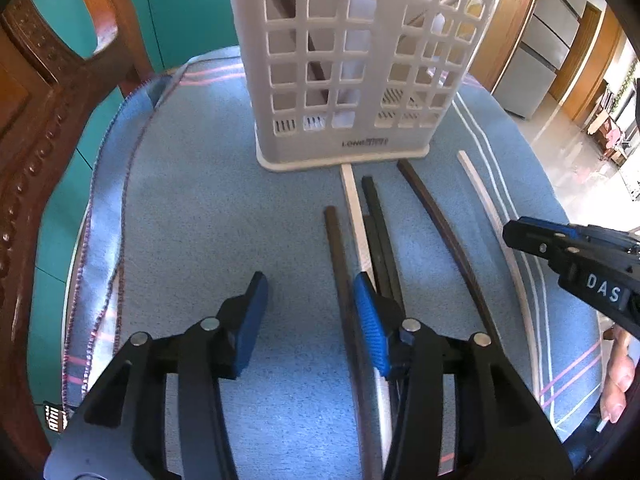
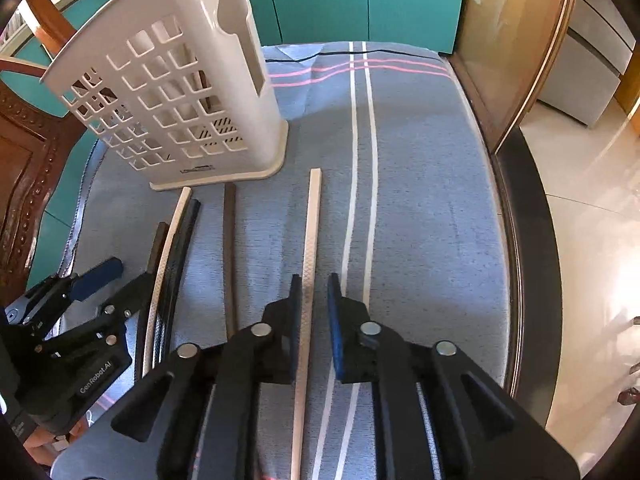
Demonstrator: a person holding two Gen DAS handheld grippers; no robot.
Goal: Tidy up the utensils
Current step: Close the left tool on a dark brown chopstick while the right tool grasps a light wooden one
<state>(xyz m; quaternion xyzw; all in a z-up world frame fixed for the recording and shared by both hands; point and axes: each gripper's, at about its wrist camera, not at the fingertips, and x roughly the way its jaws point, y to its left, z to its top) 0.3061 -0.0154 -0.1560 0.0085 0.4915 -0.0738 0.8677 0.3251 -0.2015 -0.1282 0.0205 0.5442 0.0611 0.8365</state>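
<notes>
A blue striped cloth [image 2: 420,184] covers the table, teal cabinets [image 2: 360,0] behind at 12 o'clock. The white utensil basket [image 2: 180,92] stands at 11 o'clock, chopsticks before it. The right gripper [image 2: 314,320] straddles a pale chopstick [image 2: 312,232], jaws apart. The left gripper [image 1: 308,320] is spread wide beside a dark chopstick [image 1: 334,248].

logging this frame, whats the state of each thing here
left claw: open, empty, low over the cloth
right claw: open, astride the lone white chopstick, not closed on it
lone white chopstick: flat on the cloth
chopstick cluster: flat, touching, in front of the holder
brown chopstick: flat, apart
holder: upright, some sticks already inside
cloth: spread flat
</notes>
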